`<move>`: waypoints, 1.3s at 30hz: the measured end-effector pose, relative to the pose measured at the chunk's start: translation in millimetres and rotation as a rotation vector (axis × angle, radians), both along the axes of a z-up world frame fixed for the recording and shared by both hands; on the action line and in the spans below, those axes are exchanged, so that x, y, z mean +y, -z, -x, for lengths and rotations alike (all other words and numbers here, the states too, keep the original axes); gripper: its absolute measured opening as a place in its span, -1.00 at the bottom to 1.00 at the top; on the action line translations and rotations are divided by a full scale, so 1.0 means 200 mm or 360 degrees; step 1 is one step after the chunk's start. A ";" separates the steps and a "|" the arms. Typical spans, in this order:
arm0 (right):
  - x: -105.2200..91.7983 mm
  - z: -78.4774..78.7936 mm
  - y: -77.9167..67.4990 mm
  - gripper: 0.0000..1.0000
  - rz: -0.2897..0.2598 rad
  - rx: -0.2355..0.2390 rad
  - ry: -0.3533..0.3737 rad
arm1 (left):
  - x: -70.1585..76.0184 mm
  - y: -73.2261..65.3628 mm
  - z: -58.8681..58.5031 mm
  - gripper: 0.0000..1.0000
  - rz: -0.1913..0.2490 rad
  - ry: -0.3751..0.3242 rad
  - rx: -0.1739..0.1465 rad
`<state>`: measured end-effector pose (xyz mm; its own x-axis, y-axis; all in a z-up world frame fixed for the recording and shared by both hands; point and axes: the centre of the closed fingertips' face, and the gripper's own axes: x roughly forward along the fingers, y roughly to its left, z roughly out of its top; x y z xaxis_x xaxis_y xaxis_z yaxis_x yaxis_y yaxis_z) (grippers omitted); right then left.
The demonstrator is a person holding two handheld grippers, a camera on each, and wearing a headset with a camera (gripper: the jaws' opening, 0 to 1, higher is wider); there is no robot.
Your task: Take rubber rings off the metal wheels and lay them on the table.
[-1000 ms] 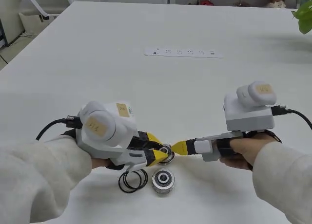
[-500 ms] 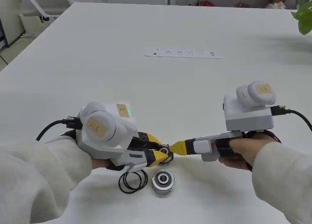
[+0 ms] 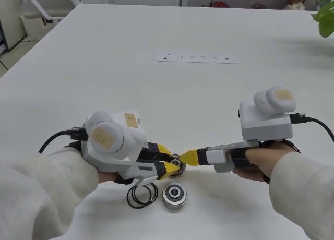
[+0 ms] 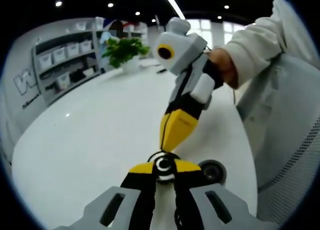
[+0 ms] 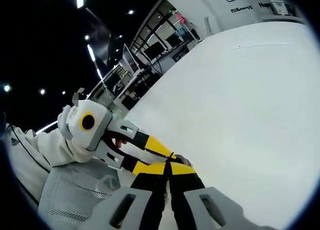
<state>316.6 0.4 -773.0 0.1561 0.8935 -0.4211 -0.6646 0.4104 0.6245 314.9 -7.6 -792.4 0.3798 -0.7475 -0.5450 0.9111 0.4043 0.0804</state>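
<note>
A metal wheel (image 3: 176,162) is clamped between the left gripper (image 3: 169,165) tips; the right gripper (image 3: 189,157), jaws drawn together, is set against its rim, any grip there untellable; rubber rings (image 3: 141,194) and a second wheel (image 3: 174,193) are laid on the table (image 3: 156,94) just below both tips.

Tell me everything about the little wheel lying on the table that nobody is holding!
The loose metal wheel is small, round and silvery, with a dark ring around a pale hub. It lies flat on the white table, close beside the black rubber rings, apparently not touching them. Nothing holds it.
</note>
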 end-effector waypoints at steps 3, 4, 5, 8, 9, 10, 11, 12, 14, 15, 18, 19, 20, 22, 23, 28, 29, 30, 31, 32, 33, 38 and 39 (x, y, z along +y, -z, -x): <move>-0.01 0.00 0.01 -1.00 0.0059 -0.0057 -0.0012 | 0.00 0.00 0.00 -0.71 0.0003 -0.0010 0.0004; -0.01 0.00 0.01 -1.00 0.0048 -0.0040 -0.0008 | 0.00 0.00 0.00 -0.71 0.0002 -0.0010 0.0005; -0.01 0.00 0.01 -1.00 0.0043 -0.0024 -0.0006 | 0.00 0.00 0.00 -0.71 0.0000 -0.0012 0.0009; -0.01 0.00 0.01 -1.00 0.0055 -0.0031 0.0001 | 0.00 0.00 0.00 -0.71 -0.0036 0.0015 -0.0011; -0.01 0.00 0.01 -1.00 0.0057 -0.0033 0.0001 | 0.00 -0.01 0.00 -0.71 -0.0050 0.0026 -0.0017; -0.01 0.00 0.01 -1.00 0.0054 -0.0030 0.0003 | 0.00 -0.01 0.00 -0.71 -0.0063 0.0032 -0.0019; -0.01 0.00 0.01 -1.00 0.0053 -0.0028 0.0004 | 0.00 -0.01 0.00 -0.71 -0.0072 0.0039 -0.0025; -0.01 0.00 0.01 -1.00 0.0054 -0.0029 0.0002 | 0.00 -0.02 0.00 -0.70 -0.0072 0.0042 -0.0034; -0.01 0.00 0.01 -1.00 0.0063 -0.0036 -0.0005 | 0.00 -0.02 0.01 -0.67 -0.0087 0.0059 -0.0029; -0.01 0.00 0.00 -1.00 0.0065 -0.0041 -0.0006 | 0.00 -0.02 0.01 -0.66 -0.0086 0.0055 -0.0025; -0.02 0.00 0.00 -1.00 0.0081 -0.0050 -0.0014 | -0.01 -0.05 0.03 -0.58 -0.0055 0.0053 0.0015; -0.02 0.00 -0.01 -1.00 0.0078 -0.0057 -0.0011 | -0.01 -0.07 0.04 -0.54 -0.0046 0.0061 0.0015; -0.03 0.00 -0.01 -1.00 0.0073 -0.0051 -0.0009 | -0.02 -0.08 0.05 -0.49 -0.0045 0.0069 0.0021; -0.03 -0.02 -0.03 -1.00 0.0046 -0.0054 0.0011 | -0.02 -0.11 0.05 -0.38 -0.0052 0.0079 0.0008; -0.03 -0.02 -0.04 -1.00 0.0037 -0.0054 0.0020 | -0.02 -0.13 0.05 -0.30 -0.0053 0.0081 0.0002; -0.03 -0.04 -0.10 -1.00 -0.0038 -0.0050 0.0065 | -0.02 -0.26 0.06 -0.12 -0.0027 0.0070 -0.0024; -0.03 -0.05 -0.12 -1.00 -0.0059 -0.0042 0.0074 | -0.03 -0.28 0.06 -0.09 -0.0019 0.0074 -0.0032; -0.03 -0.05 -0.13 -1.00 -0.0075 -0.0040 0.0079 | -0.03 -0.31 0.07 -0.07 -0.0010 0.0083 -0.0051; -0.03 -0.05 -0.15 -1.00 -0.0092 -0.0044 0.0081 | -0.03 -0.35 0.07 -0.05 -0.0003 0.0093 -0.0079; -0.02 -0.05 -0.16 -1.00 -0.0098 -0.0046 0.0081 | -0.03 -0.37 0.08 -0.02 -0.0001 0.0096 -0.0088; -0.02 -0.05 -0.17 -1.00 -0.0105 -0.0048 0.0082 | -0.03 -0.41 0.09 0.00 0.0004 0.0104 -0.0099; 0.00 -0.04 -0.21 -1.00 -0.0144 -0.0062 0.0073 | 0.03 -0.52 0.12 0.20 -0.0003 0.0096 -0.0165; 0.00 -0.04 -0.21 -1.00 -0.0151 -0.0062 0.0071 | 0.05 -0.54 0.12 0.21 0.0001 0.0092 -0.0176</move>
<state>325.0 0.4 -730.2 0.2113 0.9209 -0.3275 -0.6715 0.3802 0.6360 290.3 1.8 -684.2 0.3940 -0.7703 -0.5014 0.9184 0.3514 0.1817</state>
